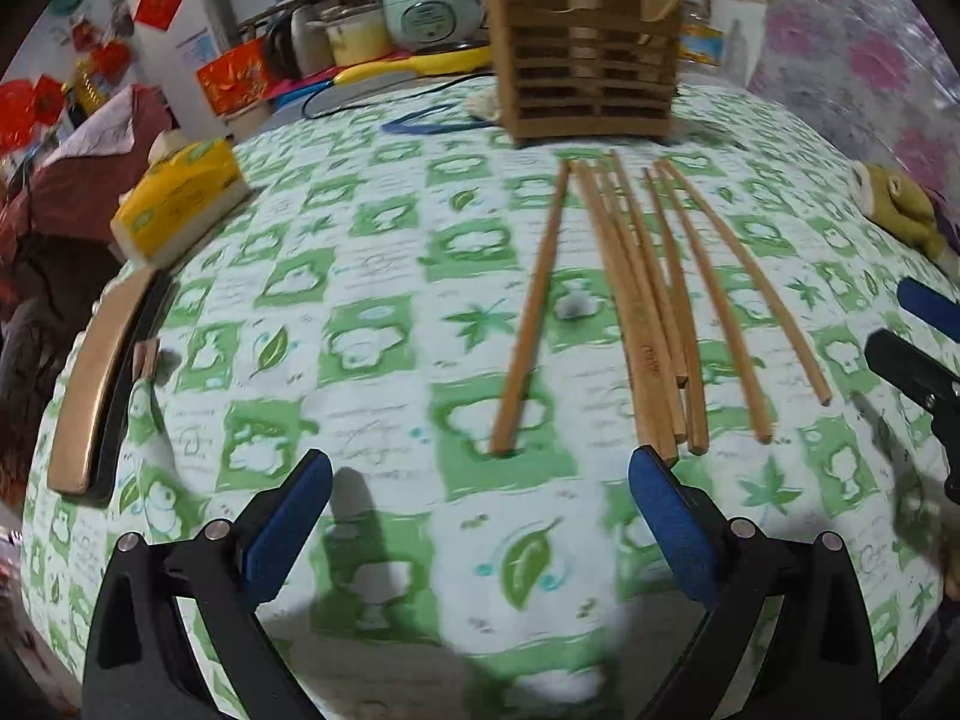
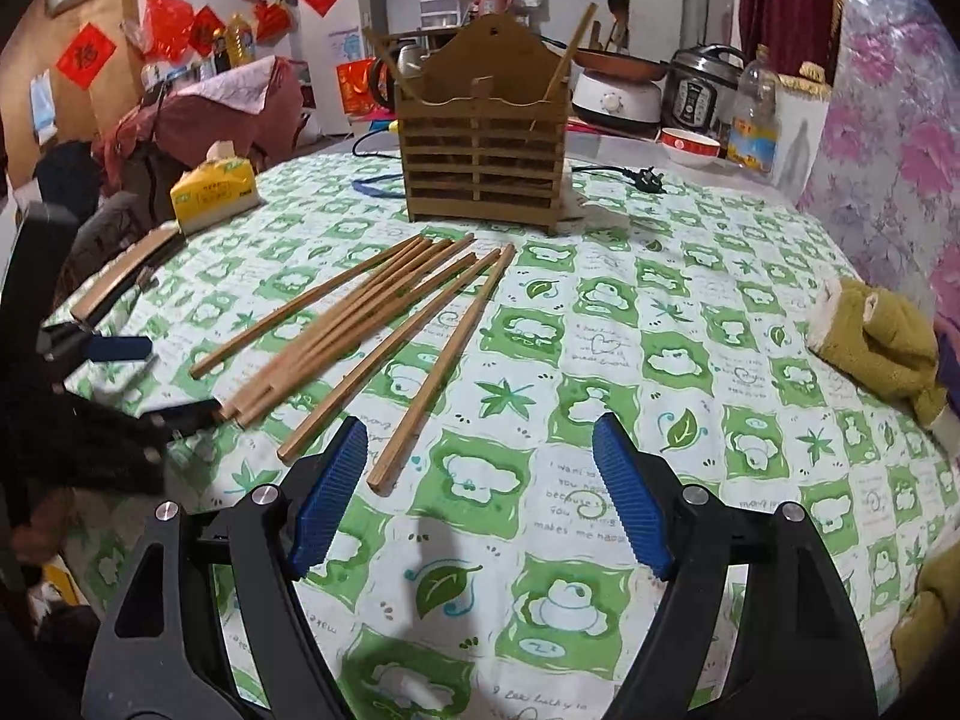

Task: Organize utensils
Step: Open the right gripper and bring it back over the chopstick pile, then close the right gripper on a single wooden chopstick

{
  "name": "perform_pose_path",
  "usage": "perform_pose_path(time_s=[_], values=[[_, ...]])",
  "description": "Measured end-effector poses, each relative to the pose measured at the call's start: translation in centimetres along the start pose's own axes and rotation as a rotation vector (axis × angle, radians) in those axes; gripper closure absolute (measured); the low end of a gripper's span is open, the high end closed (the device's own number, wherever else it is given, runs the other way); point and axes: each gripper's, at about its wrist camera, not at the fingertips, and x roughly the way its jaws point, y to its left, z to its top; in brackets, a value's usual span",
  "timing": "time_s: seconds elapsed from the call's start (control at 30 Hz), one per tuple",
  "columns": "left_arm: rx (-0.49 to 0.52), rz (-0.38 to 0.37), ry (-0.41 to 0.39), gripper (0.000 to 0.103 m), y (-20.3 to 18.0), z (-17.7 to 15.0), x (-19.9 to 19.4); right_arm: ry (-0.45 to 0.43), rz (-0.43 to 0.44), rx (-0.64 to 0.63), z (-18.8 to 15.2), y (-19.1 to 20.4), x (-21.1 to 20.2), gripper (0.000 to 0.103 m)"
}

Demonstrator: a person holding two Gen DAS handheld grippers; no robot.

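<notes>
Both your claws, left claw [image 1: 480, 516] and right claw [image 2: 480, 492], gape empty; grabbing the bunched brown wooden chopsticks [image 1: 648, 312] at 1 o'clock could scatter neighbours

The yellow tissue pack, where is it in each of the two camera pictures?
Left wrist view: the yellow tissue pack sits at the left table edge, left of the loose chopsticks.
Right wrist view: the pack lies upper left, far side of the table.
Shared landmark: the wooden utensil holder, right of the pack in both.
</notes>
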Motion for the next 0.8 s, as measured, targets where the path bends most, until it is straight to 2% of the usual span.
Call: perform_pose_path(time_s=[0.1,0.2,0.3,0.43,0.53,0.63,0.73,0.8], values=[[-0.033,-0.018,0.002,0.006,0.8,0.0,0.0,-0.003,0.008,0.005,-0.1,-0.1,-0.1,0.027],[-0.076,0.028,-0.013,0.006,2.4,0.0,-0.3,-0.007,0.022,-0.023,-0.2,0.4,-0.2,0.029],[-0.102,0.027,-0.008,0.006,3.3,0.2,-0.1,-0.009,0.021,-0.073,-0.4,1.3,-0.2,0.038],[-0.066,0.027,-0.015,0.007,2.4,0.2,-0.2,0.011,0.018,-0.125,-0.5,2.3,0.1,0.049],[-0.032,0.05,-0.02,0.014,1.7,0.2,-0.2,0.039,0.026,-0.148,-0.6,2.8,0.5,0.053],[-0.021,0.035,-0.007,0.026,1.3,0.7,0.1,0.072,0.034,-0.165,-0.5,3.4,1.3,0.055],[-0.012,0.016,-0.011,0.041,1.0,1.2,0.4,0.114,0.06,-0.141,-0.2,3.6,2.2,0.059],[-0.002,-0.001,-0.015,0.055,0.6,1.4,0.5,0.133,0.063,-0.136,-0.1,3.7,2.7,0.066]])
